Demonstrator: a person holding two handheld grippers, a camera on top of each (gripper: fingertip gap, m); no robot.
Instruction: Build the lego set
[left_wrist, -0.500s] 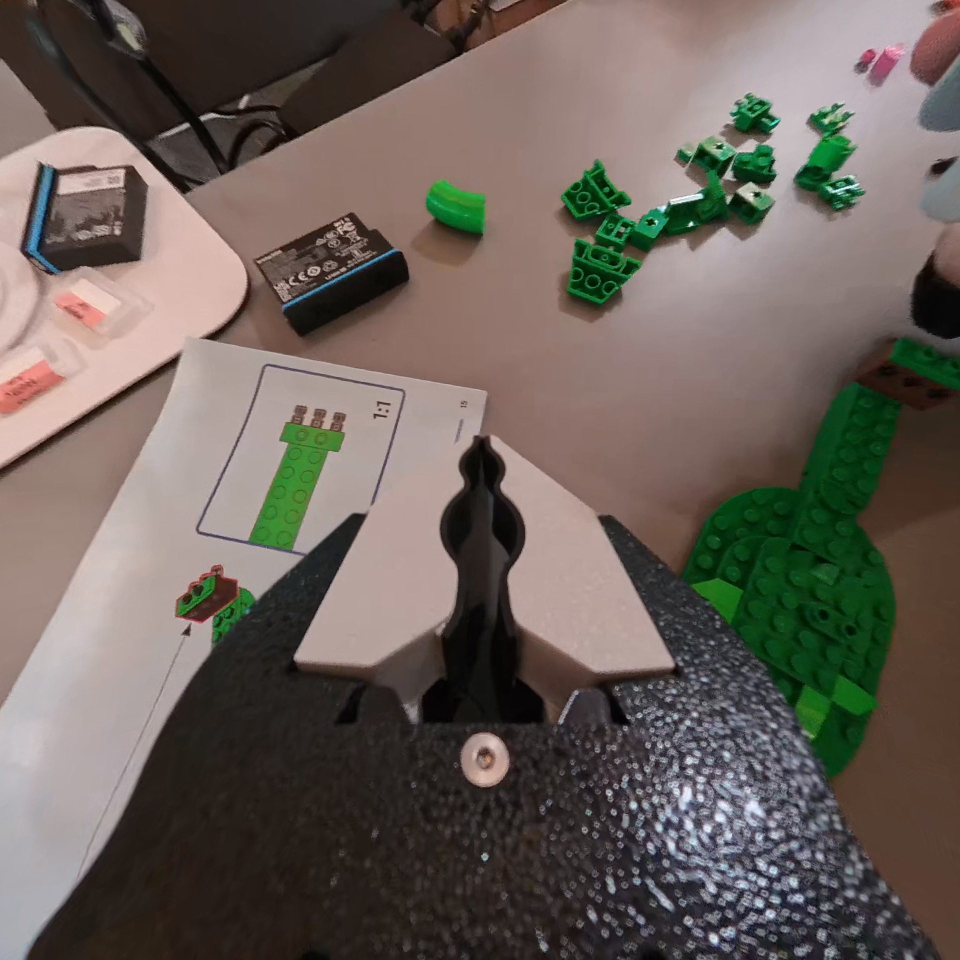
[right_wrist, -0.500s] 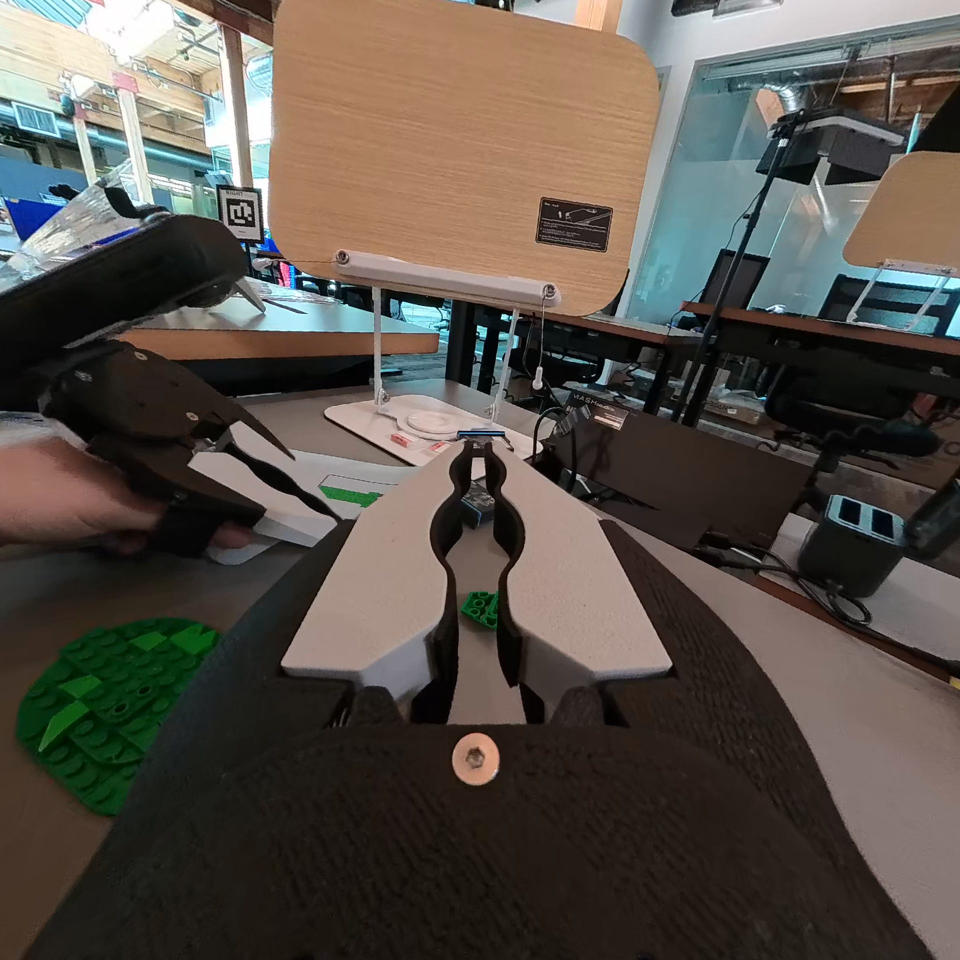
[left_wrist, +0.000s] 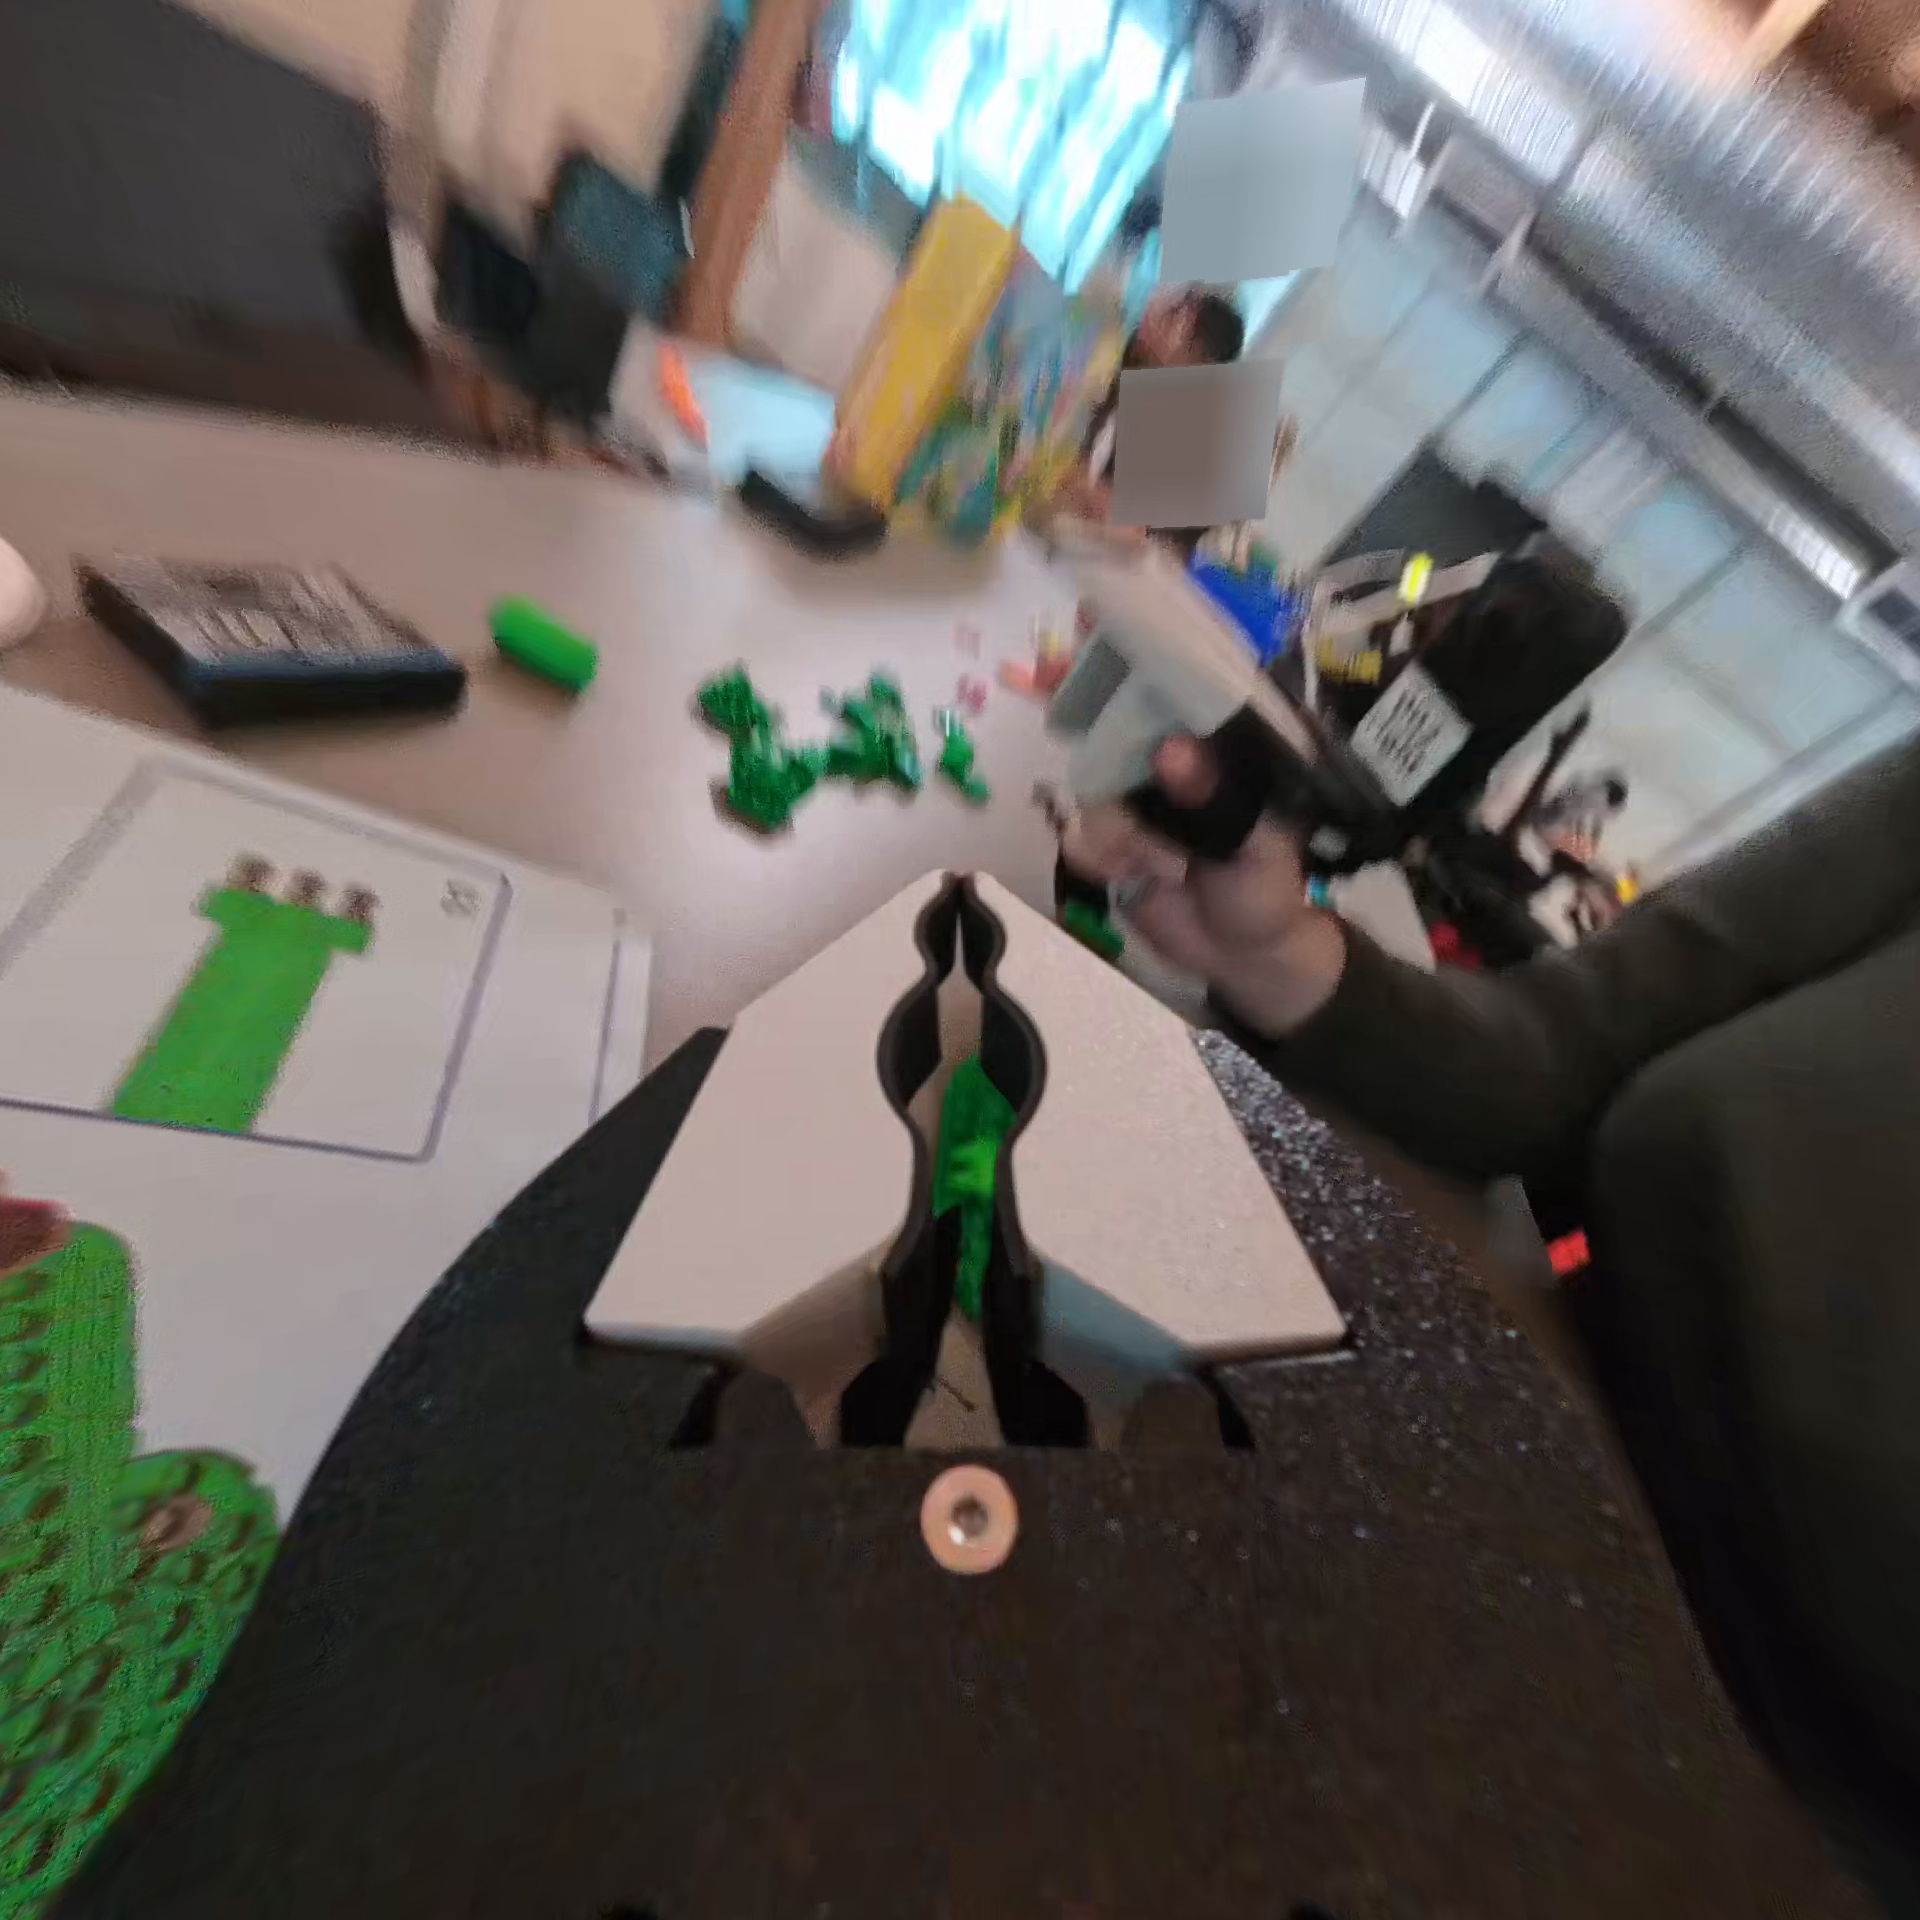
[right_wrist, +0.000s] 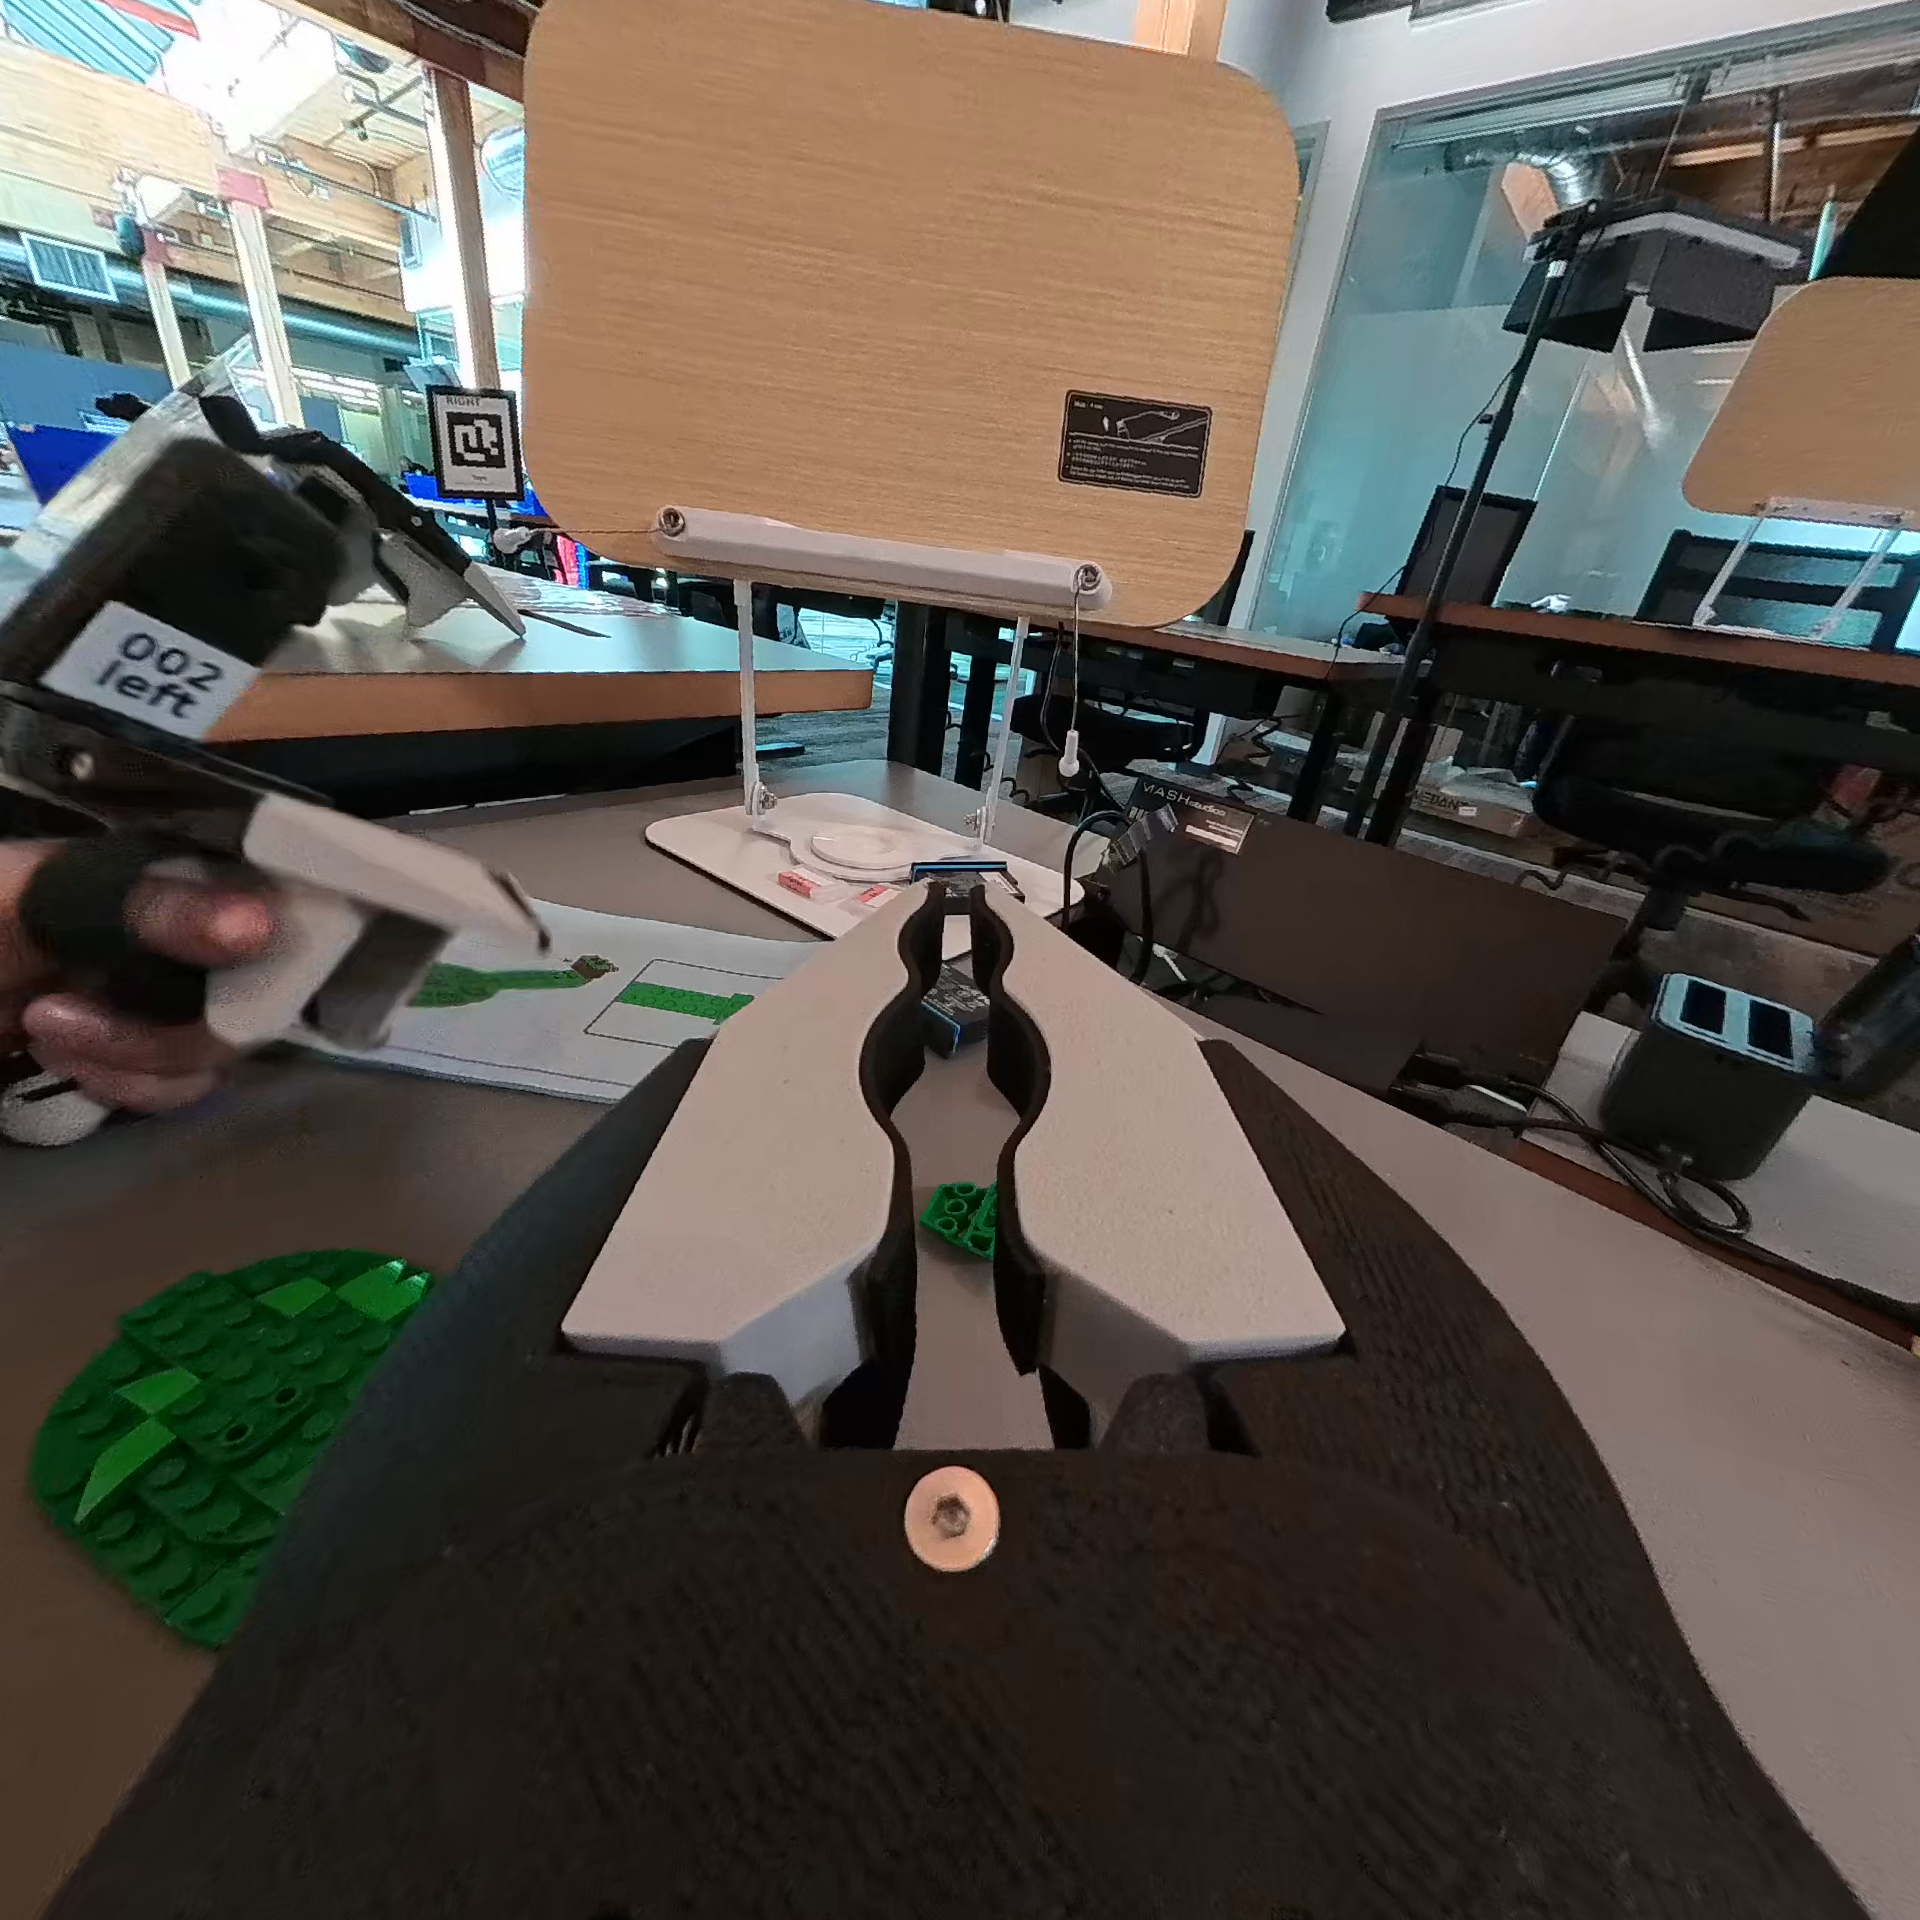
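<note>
The flat green lego build (right_wrist: 208, 1434) lies on the grey table at the left of the right wrist view. My right gripper (right_wrist: 956, 894) hovers low over the table, its jaws a narrow gap apart and empty. A loose green brick (right_wrist: 961, 1216) shows on the table through that gap. My left gripper (left_wrist: 958, 883) is shut at the tips, and the left wrist view is motion-blurred. Some green (left_wrist: 971, 1143) shows through the gap behind its tips; I cannot tell whether it is held. The left gripper (right_wrist: 525, 928) also shows raised at the left, over the instruction page (right_wrist: 582, 1018). Several loose green pieces (left_wrist: 831, 738) and a curved green piece (left_wrist: 542, 644) lie beyond.
A black battery (left_wrist: 270, 644) lies by the instruction page (left_wrist: 312, 987). A white stand base (right_wrist: 727, 842) carrying a wooden board stands at the table's far side. A dark charger (right_wrist: 1714, 1070) with cables sits at the right. A hand (left_wrist: 1226, 904) holds the right gripper.
My left gripper has lifted and tilted up, so its view swings from the table top toward the room and the right hand. The right gripper has barely moved.
</note>
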